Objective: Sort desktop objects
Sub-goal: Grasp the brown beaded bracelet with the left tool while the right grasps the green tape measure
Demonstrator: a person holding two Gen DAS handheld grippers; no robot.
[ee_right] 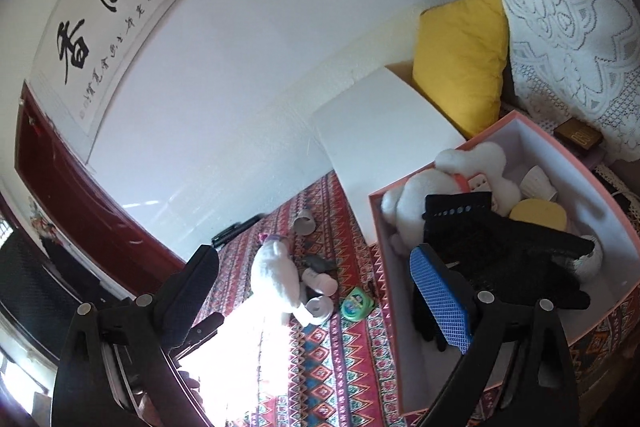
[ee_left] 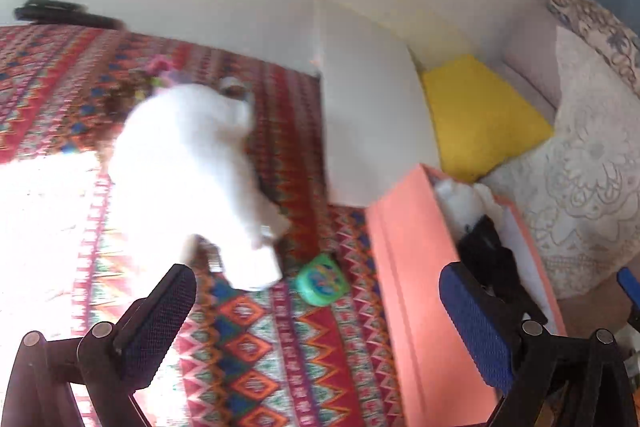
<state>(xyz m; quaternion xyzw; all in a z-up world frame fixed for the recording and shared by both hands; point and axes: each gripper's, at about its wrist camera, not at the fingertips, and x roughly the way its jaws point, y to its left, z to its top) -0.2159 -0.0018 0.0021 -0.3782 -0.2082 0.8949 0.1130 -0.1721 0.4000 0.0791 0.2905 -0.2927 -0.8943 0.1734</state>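
Mid-sort: both tongs empty & spread wide, box part-filled, several items left on the cloth.

Left gripper (ee_left: 316,311) & right gripper (ee_right: 312,291) hold nothing, jaws apart. Pink box (ee_right: 612,195) at right of frame already has a white plush (ee_right: 416,195), black glove (ee_right: 504,247) and yellow sponge (ee_right: 540,213) inside. On the patterned cloth (ee_left: 280,359), center frame: white plush toy (ee_left: 188,163), green round case (ee_left: 322,279) just beside it, paper rolls (ee_right: 320,305) touching the toy. Likely betw. picks; next move prob. reach for the green case, nearest the box, close on it squarely, then carry over box rim.
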